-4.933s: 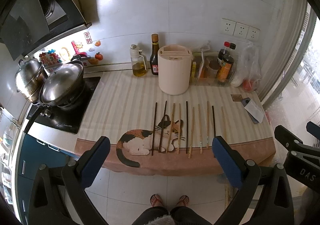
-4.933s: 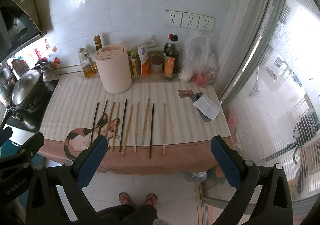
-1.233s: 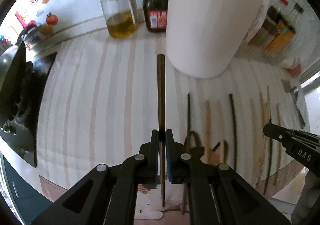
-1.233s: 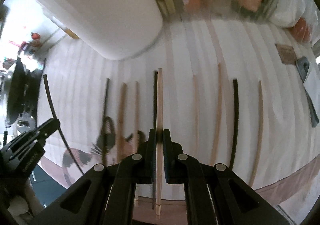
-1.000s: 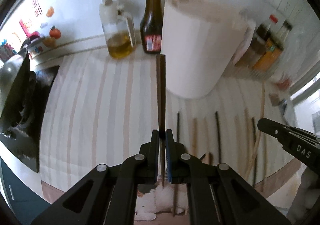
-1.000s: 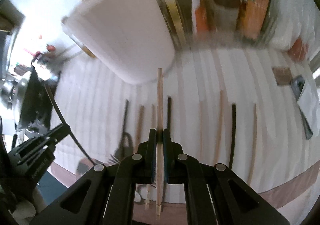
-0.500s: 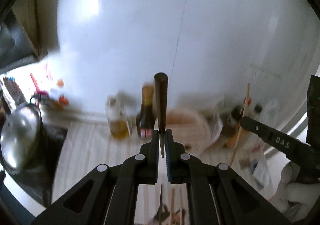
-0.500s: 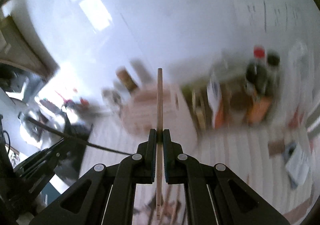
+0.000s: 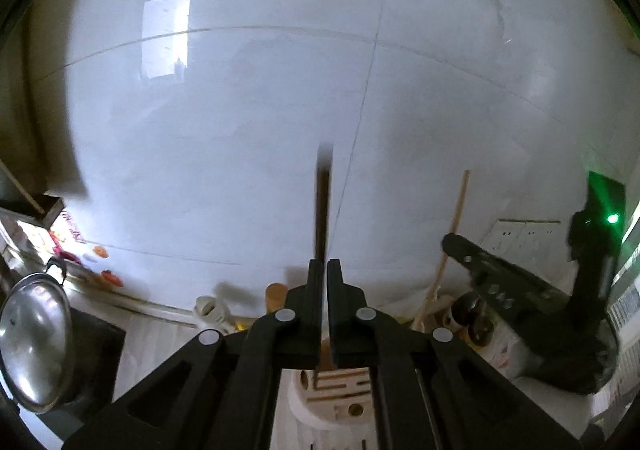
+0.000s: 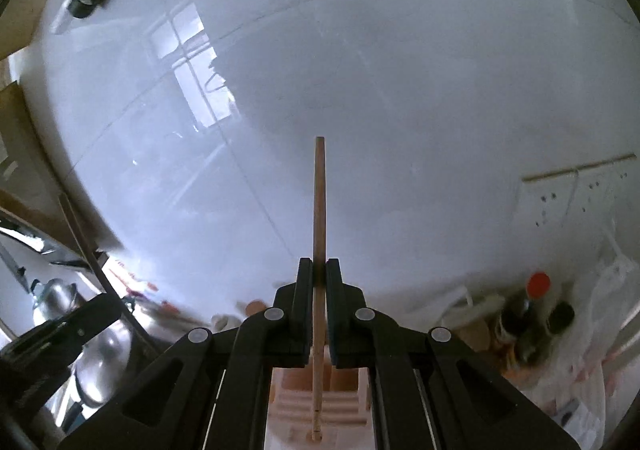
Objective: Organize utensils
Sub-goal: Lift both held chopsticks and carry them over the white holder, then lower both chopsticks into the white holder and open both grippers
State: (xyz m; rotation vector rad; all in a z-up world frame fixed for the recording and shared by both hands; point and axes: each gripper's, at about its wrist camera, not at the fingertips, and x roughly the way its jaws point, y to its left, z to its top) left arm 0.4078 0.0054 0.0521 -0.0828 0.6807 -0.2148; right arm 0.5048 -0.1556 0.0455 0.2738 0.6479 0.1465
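My left gripper (image 9: 324,270) is shut on a dark chopstick (image 9: 323,202) held upright, its lower end over the slotted top of the white utensil holder (image 9: 340,398). My right gripper (image 10: 320,270) is shut on a light wooden chopstick (image 10: 319,210), also upright, its lower tip just above the holder's top (image 10: 320,410). In the left wrist view the right gripper (image 9: 500,290) and its light chopstick (image 9: 452,234) stand to the right. In the right wrist view the left gripper (image 10: 60,334) and its dark chopstick (image 10: 84,246) are at the left.
White tiled wall (image 9: 280,90) fills most of both views. A steel pot (image 9: 32,346) sits on the stove at left. An oil jug (image 9: 212,310) and sauce bottle (image 9: 276,294) stand behind the holder. Bottles (image 10: 532,314) and a plastic bag (image 10: 608,310) stand at right below wall sockets (image 10: 580,194).
Both grippers picked a chopstick off the mat, lifted and tilted it upright, and moved over the utensil holder. The mat and remaining chopsticks dropped out of view.
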